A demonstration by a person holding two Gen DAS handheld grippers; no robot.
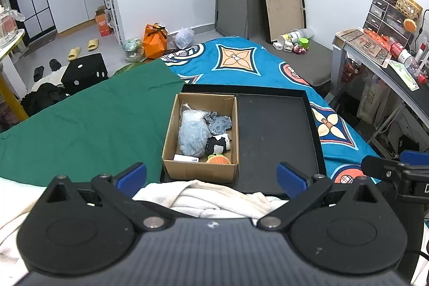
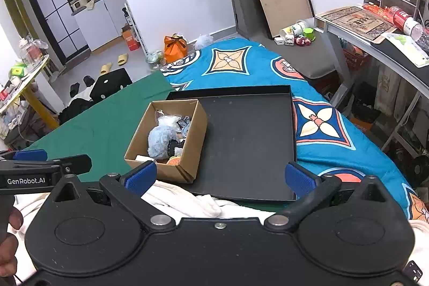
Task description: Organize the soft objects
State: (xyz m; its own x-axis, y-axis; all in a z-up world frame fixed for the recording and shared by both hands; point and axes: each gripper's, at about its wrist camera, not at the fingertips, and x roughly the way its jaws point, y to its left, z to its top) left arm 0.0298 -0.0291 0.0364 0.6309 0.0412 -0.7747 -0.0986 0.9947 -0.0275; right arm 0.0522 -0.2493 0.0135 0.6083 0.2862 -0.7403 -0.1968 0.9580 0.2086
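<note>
I hold my left hand-held gripper [image 1: 211, 177] and my right hand-held gripper [image 2: 218, 177] side by side just above the near end of the bed, each with its blue fingers spread wide and nothing between them. Below both lies a heap of white fluffy cloth [image 1: 211, 199], rumpled and unfolded, touching the near edge of the black tray [image 1: 273, 136]. I judge the sorting partly done. The cardboard box [image 1: 199, 170] stands inside the left part of the tray and already holds several soft things: a pale blue plush piece [image 1: 191, 134], a small grey patterned cloth [image 1: 218, 122], a black-and-white item [image 1: 217, 144], something orange and round [image 1: 218, 159] at the near wall, a white flat object beside it, and a clear plastic bag at the far end; I cannot tell exactly what each is. The rest of the tray, to the right of the box, is bare. What seems left is the white cloth under my fingers, which by my reckoning belongs in that free space, since the box looks nearly full.
</note>
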